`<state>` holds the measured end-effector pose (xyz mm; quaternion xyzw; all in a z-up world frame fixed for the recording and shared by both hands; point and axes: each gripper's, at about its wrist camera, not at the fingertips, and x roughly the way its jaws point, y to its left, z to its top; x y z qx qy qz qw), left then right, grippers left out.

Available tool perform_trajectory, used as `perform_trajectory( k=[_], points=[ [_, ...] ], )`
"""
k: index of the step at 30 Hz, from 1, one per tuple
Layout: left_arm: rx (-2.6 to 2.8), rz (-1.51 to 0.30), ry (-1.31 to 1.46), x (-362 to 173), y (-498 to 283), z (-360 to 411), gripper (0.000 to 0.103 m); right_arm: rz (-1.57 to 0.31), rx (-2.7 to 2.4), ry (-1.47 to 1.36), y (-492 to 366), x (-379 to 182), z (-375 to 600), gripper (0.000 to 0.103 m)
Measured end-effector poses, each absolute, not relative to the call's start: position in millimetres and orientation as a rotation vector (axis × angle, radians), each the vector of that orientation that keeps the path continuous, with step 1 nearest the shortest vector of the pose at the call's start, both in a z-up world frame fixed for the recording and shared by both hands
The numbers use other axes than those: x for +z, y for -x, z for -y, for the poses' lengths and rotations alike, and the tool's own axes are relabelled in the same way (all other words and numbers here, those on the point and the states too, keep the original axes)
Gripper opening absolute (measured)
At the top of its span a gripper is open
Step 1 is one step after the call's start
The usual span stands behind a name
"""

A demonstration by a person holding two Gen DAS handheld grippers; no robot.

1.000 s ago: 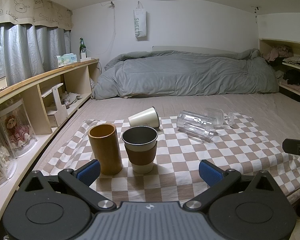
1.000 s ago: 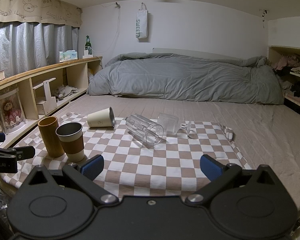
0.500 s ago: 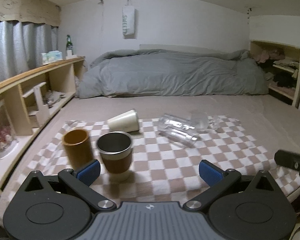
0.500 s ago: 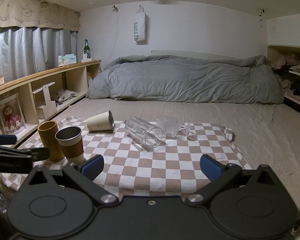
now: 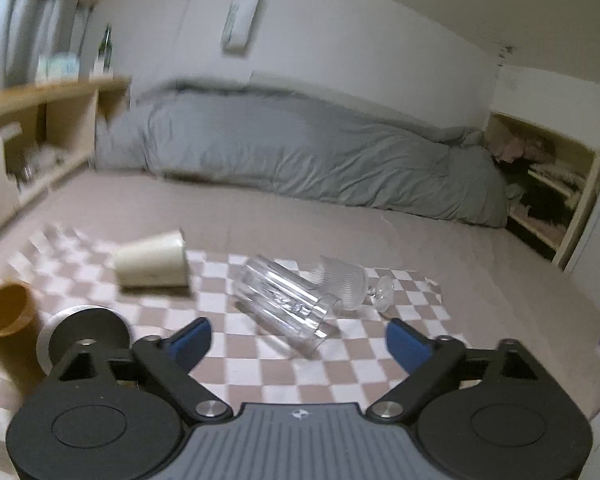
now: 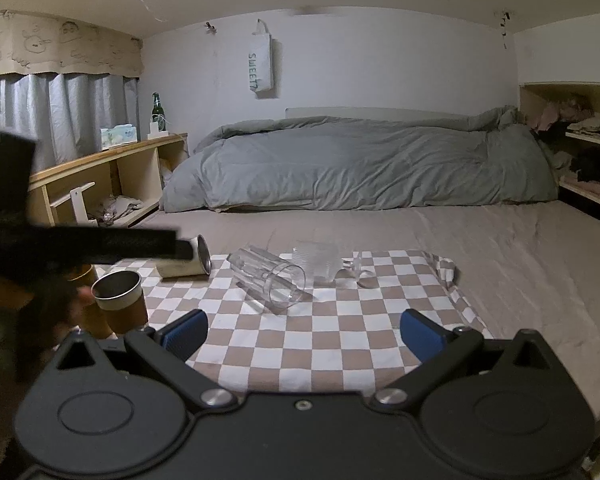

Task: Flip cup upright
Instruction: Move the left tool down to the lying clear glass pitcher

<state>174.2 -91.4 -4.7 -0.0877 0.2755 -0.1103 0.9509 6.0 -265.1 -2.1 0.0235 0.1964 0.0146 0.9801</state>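
three cups lie toppled on the checked cloth (image 6: 324,344); take the clear tumbler (image 5: 284,300) as your landmark, on its side, long axis slanting from far-left to near-right, mouth toward you; your left gripper (image 5: 296,340) hangs just short of it, fingers spread and empty; your right gripper (image 6: 304,330) is released too, farther back; the cream cup (image 5: 152,260) lies left of the tumbler, the ribbed goblet (image 5: 340,280) just behind it; the bedding looks soft, so expect rolling.

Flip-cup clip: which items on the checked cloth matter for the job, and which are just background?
Relevant: cream cup, clear tumbler and ribbed stemmed glass, all on their sides; left gripper, open.

Background: upright steel cup, upright wooden cup, grey duvet, green bottle.
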Motion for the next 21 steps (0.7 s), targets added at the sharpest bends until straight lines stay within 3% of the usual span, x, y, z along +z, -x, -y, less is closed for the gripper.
perform_trajectory(
  k=[10,18,21],
  points=[
    [-0.197,-0.698,0.428,-49.9,-282.5,92.6,0.059,-0.432,0.012,-0.091,-26.5,-10.9,288.2,0.103],
    [-0.159,-0.737,0.42,-74.0,-319.5,105.5,0.057,-0.461,0.008,-0.108,-41.3,-16.6,299.9,0.103],
    [-0.155,-0.758,0.437,-82.2,-327.9,106.8,0.05,-0.468,-0.002,-0.115,-42.3,-18.2,304.2,0.103]
  ],
)
